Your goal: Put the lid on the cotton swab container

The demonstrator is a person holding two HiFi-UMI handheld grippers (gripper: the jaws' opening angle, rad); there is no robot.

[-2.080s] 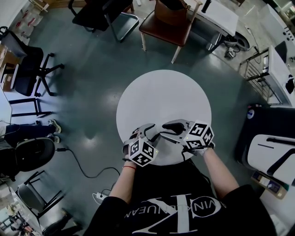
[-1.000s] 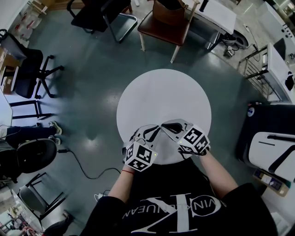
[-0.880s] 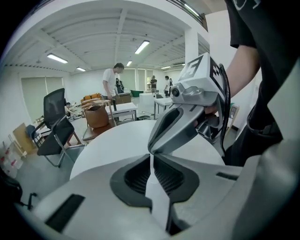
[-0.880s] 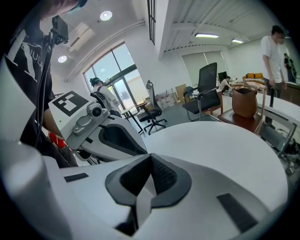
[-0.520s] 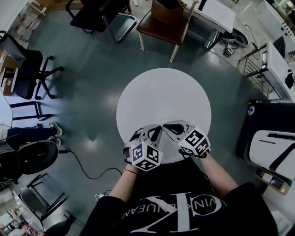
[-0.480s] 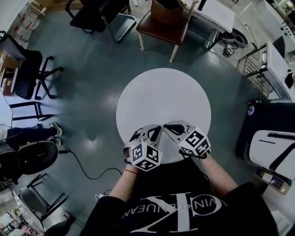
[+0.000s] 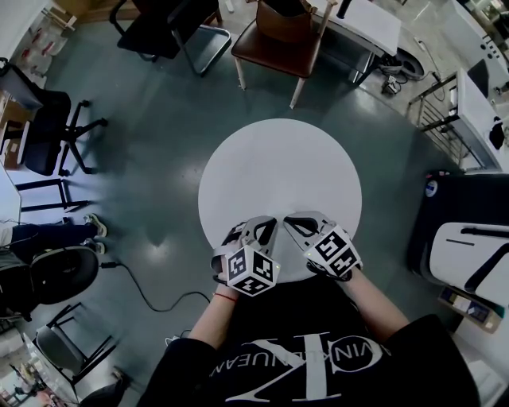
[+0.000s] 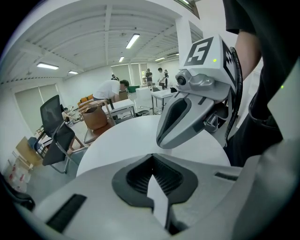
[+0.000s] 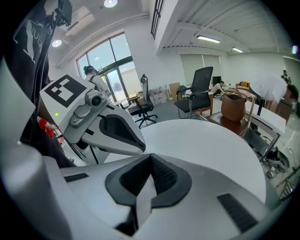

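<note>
No cotton swab container or lid shows in any view. The round white table [image 7: 278,167] is bare. Both grippers hover over its near edge, tips close together and pointing away from the person. My left gripper [image 7: 265,222] is shut with nothing between its jaws; its own view shows the dark pads [image 8: 161,176] meeting over the tabletop [image 8: 126,138]. My right gripper [image 7: 288,219] is shut and empty too, its pads [image 9: 159,176] closed. Each gripper view shows the other gripper alongside: the right gripper [image 8: 174,124] and the left gripper [image 9: 124,136].
A brown chair [image 7: 274,36] and a black chair [image 7: 171,24] stand beyond the table. An office chair [image 7: 48,119] is at the left, a cable [image 7: 135,278] lies on the floor, and a black case [image 7: 461,238] is at the right. A bent-over person [image 8: 111,89] is far off.
The two grippers have drawn a little nearer the table's edge and closer to parallel. The left gripper has rolled slightly, its marker cube turning. Nothing was picked up or let go.
</note>
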